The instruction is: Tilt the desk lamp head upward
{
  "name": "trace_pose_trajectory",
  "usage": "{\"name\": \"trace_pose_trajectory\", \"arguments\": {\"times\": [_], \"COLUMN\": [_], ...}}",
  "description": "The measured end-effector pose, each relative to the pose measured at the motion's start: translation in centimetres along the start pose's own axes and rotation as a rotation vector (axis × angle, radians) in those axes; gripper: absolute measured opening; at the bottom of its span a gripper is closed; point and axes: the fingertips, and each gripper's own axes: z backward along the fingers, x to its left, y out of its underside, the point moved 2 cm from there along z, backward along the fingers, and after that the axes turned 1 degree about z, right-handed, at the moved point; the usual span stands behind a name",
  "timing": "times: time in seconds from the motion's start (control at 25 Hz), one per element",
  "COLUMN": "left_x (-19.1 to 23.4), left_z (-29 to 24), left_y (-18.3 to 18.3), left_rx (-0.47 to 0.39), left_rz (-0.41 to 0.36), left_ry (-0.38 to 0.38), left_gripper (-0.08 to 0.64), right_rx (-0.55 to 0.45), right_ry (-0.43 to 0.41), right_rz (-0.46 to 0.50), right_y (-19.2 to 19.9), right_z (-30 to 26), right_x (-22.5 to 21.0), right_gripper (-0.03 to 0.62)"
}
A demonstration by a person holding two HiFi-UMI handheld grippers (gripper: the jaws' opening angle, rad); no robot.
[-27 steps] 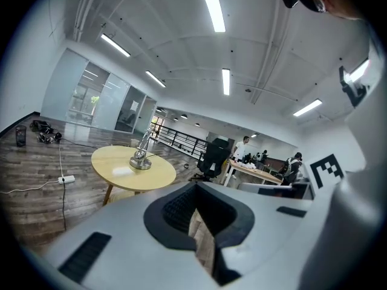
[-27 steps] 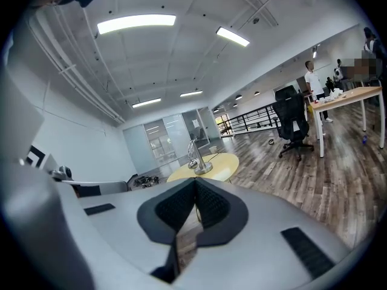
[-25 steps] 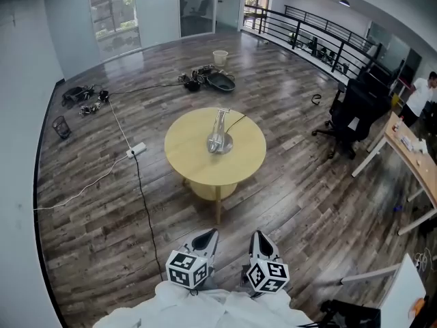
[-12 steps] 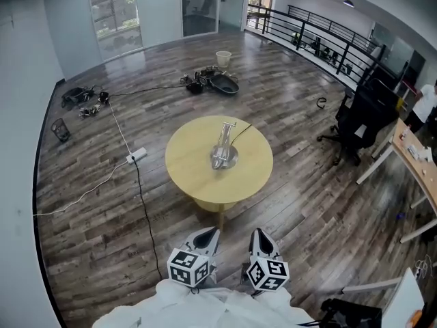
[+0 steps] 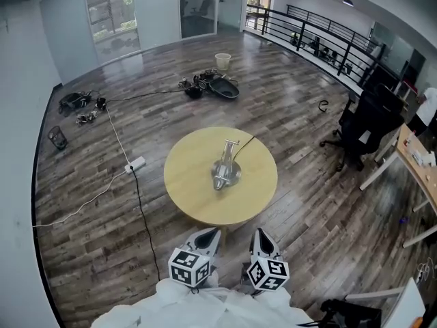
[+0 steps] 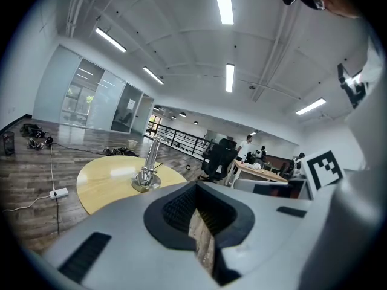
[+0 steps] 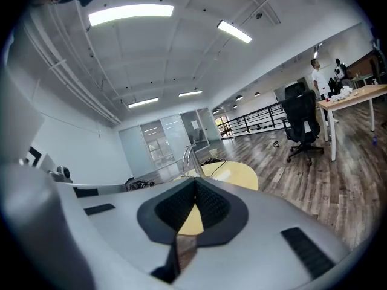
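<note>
Desk lamp [image 5: 225, 166]: silver metal, round base, slim arm, standing near the middle of the round yellow table [image 5: 191, 190], centre of the head view frame. In the left gripper view it sits left of centre, arm near upright with a slight rightward lean; head angle too small to tell. Thin dark cord [image 5: 246, 142] runs from it toward the table's upper-right edge.
</note>
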Motion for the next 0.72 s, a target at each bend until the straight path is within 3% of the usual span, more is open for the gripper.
{"name": "trace_pose_trajectory", "arguments": {"times": [0.24, 0.72], "left_x": [3.1, 6.0], "left_z": [-3.0, -6.3], "left_y": [-2.1, -2.5], "left_rx": [0.006, 0.033], "left_rz": [-0.010, 0.040], "left_ry": [0.013, 0.023], "left_gripper": [-0.002, -0.002], "right_rx": [-0.003, 0.041], "right_ry": [0.014, 0.025], "right_rz": [0.001, 0.018], "right_y": [-1.2, -1.6], "right_z": [-4.4, -8.8], "right_x": [0.0, -0.2], "right_gripper": [0.012, 0.014]}}
